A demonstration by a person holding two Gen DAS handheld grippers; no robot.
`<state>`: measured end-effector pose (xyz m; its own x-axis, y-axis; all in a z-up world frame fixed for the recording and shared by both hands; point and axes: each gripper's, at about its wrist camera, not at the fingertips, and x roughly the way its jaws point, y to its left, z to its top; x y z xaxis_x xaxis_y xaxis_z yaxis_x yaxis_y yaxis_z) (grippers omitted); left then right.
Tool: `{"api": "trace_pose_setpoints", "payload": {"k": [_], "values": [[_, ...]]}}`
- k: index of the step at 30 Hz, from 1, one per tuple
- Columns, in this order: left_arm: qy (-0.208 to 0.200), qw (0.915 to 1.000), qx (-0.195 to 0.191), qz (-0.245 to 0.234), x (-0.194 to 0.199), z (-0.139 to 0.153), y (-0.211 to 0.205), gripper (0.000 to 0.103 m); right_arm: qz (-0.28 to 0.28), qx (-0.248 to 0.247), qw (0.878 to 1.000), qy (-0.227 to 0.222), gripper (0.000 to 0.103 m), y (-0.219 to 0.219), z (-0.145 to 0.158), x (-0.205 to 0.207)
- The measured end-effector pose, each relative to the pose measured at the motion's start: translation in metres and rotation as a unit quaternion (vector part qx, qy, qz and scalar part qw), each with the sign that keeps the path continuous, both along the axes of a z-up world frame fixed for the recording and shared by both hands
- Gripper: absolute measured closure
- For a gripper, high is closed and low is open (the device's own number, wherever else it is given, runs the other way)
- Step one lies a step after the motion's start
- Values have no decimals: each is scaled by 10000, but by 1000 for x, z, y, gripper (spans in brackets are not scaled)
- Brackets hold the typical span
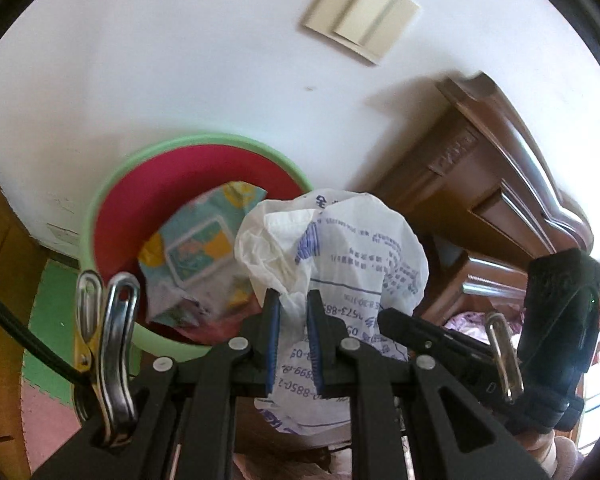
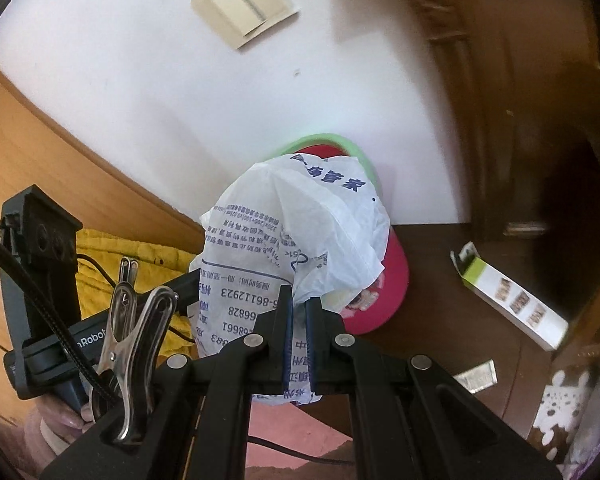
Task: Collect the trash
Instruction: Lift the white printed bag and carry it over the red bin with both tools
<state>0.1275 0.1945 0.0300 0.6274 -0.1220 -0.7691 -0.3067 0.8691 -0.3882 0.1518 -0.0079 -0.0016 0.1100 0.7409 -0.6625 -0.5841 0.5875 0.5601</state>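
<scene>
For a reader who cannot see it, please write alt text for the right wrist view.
The right gripper is shut on a fold of a white plastic bag with blue print, held in front of a green-rimmed red bin by a white wall. To the right, a small white and green box lies on the dark floor.

White printed bag (image 2: 292, 236) hides most of the red bin (image 2: 384, 280) in the right wrist view. Bin contents below the colourful wrapper (image 1: 196, 256) are out of sight. Small print on the box (image 2: 512, 300) is illegible; dresser (image 1: 496, 184) is blurred
</scene>
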Motion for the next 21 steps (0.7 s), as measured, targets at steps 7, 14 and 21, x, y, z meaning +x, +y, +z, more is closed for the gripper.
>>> {"api": "trace_pose_setpoints", "payload": {"k": [7,14,21], "values": [[55,9999,11,133,11,-9,30,90,131,-154,9998,-32,96,43,-4,10],[215,9996,71,161,24,-26,53,90,52,-384,9992,5,96,71,-15,24],[482,9987,106,120,35,-50,68,90,-115,-619,9980,108,96,88,-29,35]]}}
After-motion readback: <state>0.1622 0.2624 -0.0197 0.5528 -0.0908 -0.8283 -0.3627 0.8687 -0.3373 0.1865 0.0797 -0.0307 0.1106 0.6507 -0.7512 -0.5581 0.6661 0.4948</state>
